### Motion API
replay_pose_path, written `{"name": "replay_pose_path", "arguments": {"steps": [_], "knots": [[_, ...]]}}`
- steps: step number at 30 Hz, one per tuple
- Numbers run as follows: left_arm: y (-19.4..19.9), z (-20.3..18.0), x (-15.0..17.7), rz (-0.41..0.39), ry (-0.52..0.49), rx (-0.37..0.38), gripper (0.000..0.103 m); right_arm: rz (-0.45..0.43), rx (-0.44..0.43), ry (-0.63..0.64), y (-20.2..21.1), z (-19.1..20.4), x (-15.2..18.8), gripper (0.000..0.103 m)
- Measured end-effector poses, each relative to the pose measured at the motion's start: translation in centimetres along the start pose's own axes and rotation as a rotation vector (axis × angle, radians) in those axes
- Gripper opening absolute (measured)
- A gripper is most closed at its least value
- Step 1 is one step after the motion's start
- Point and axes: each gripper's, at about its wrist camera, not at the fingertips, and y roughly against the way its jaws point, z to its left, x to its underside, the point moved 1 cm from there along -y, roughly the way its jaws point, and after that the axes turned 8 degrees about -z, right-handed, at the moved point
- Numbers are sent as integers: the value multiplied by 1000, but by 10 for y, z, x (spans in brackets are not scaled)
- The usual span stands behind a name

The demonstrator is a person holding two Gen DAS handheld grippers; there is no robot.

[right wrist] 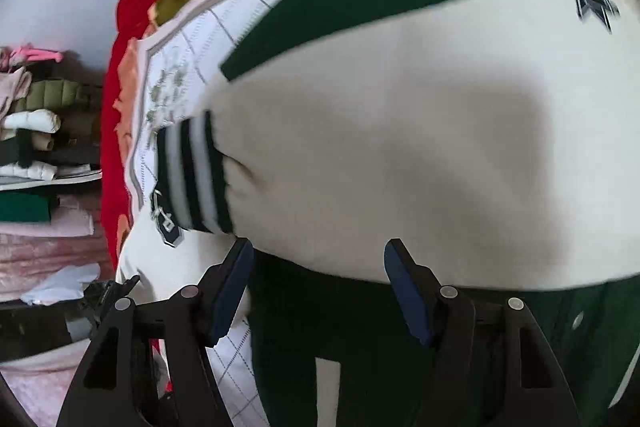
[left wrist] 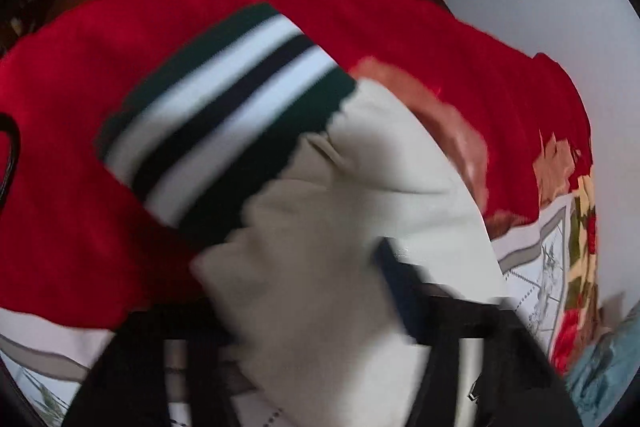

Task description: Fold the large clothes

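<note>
Left wrist view: the left gripper (left wrist: 360, 291) is closed on the cream sleeve (left wrist: 320, 267) of a green-and-cream jacket, the fabric bunched between its dark fingers and hiding most of them; one blue pad (left wrist: 394, 267) shows at the right of the cloth. The sleeve ends in a striped cuff (left wrist: 224, 115) of green, white and black bands, which hangs over a red blanket (left wrist: 80, 127) with a floral border (left wrist: 576, 227). The picture is blurred. Right wrist view: the right gripper (right wrist: 320, 291) has its jaws apart, with nothing between the blue pads (right wrist: 232, 291); below them lies the jacket's green body (right wrist: 340, 327). The other cream sleeve (right wrist: 400, 155) lies folded across the jacket just ahead of the fingertips, its striped cuff (right wrist: 192, 171) at the left. The jacket rests on the patterned blanket (right wrist: 192, 39). A stack of folded clothes (right wrist: 36, 155) stands at the far left.
</note>
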Motion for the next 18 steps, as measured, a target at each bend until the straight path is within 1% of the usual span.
{"name": "replay_pose_path", "arguments": {"steps": [1,2,3,5,7,11,12,13,14,15,17,18], "knots": [[4,0,-3,-16,-17,7,12,0,7,6,-4,2,2,70],[10,-3,-7,-30,-35,25,7,0,13,20,-6,6,5,70],[17,-7,-11,-47,-55,33,5,1,12,34,-7,9,5,70],[32,-20,-21,-86,-108,53,4,-10,11,77,-11,27,6,70],[49,-37,-32,-128,-153,89,4,-33,-2,130,-12,46,5,70],[78,-77,-46,-214,-239,146,3,-82,-19,199,-33,90,-5,70],[84,-87,-49,-234,-265,152,3,-70,-19,213,-44,98,-6,70],[92,-100,-50,-260,-298,166,3,-26,-11,214,-59,103,-7,70],[97,-112,-50,-278,-324,174,2,43,-16,196,-79,102,-8,70],[103,-121,-49,-298,-354,182,2,67,-39,187,-85,101,-9,70],[121,-144,-45,-334,-425,216,2,89,-121,169,-76,96,-12,69],[133,-155,-40,-357,-468,236,2,88,-140,160,-69,92,-13,69]]}}
